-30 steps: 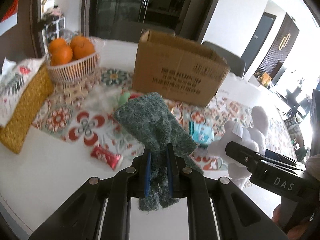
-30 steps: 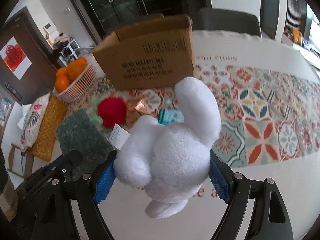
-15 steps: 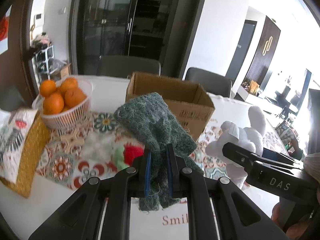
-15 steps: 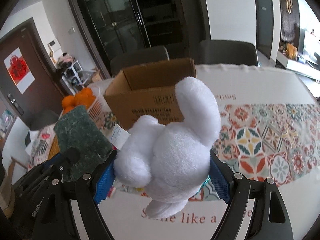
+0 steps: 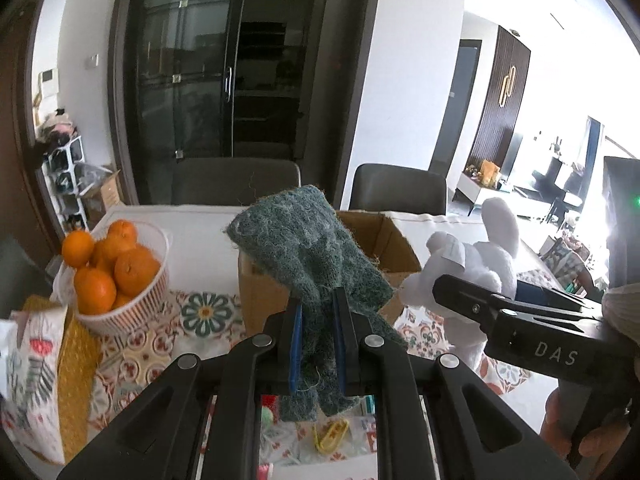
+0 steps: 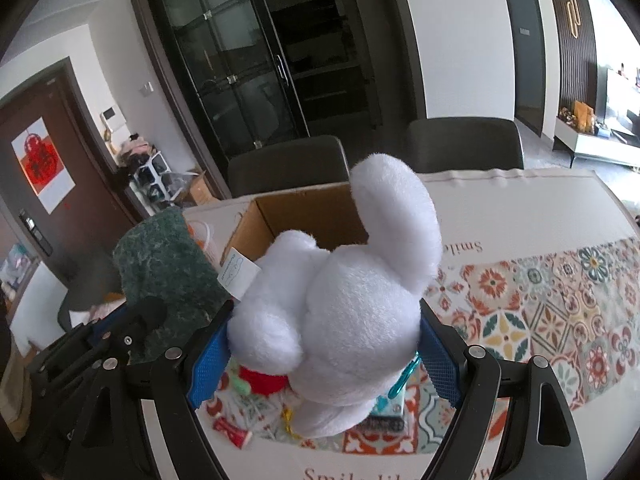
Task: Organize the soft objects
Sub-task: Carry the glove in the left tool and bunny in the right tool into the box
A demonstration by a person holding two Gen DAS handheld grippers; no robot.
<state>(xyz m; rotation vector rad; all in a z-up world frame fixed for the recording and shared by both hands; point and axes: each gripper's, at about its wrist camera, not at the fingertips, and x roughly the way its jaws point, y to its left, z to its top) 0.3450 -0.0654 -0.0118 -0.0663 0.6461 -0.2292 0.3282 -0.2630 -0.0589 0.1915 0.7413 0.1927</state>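
My left gripper [image 5: 318, 312] is shut on a dark green fuzzy cloth [image 5: 308, 252], which stands up above the table in front of an open cardboard box [image 5: 384, 240]. My right gripper [image 6: 324, 344] is shut on a white plush toy [image 6: 340, 308] with a paper tag, its blue pads pressed into both sides. The plush [image 5: 480, 256] and right gripper also show at the right of the left wrist view. The green cloth [image 6: 164, 268] appears left of the plush in the right wrist view, with the open box [image 6: 304, 220] behind. A red soft ball [image 6: 266, 380] lies below on the table.
A white basket of oranges [image 5: 116, 280] and a yellow woven holder [image 5: 76, 368] sit at the left. Small packets and a yellow clip [image 5: 332, 436] lie on the patterned tablecloth [image 6: 540, 312]. Two dark chairs [image 6: 464, 144] stand behind the table. A hand [image 5: 576, 428] holds the right gripper.
Both grippers have risen with their loads; the table has dropped in view and the box's open top now shows. The grips have not changed.
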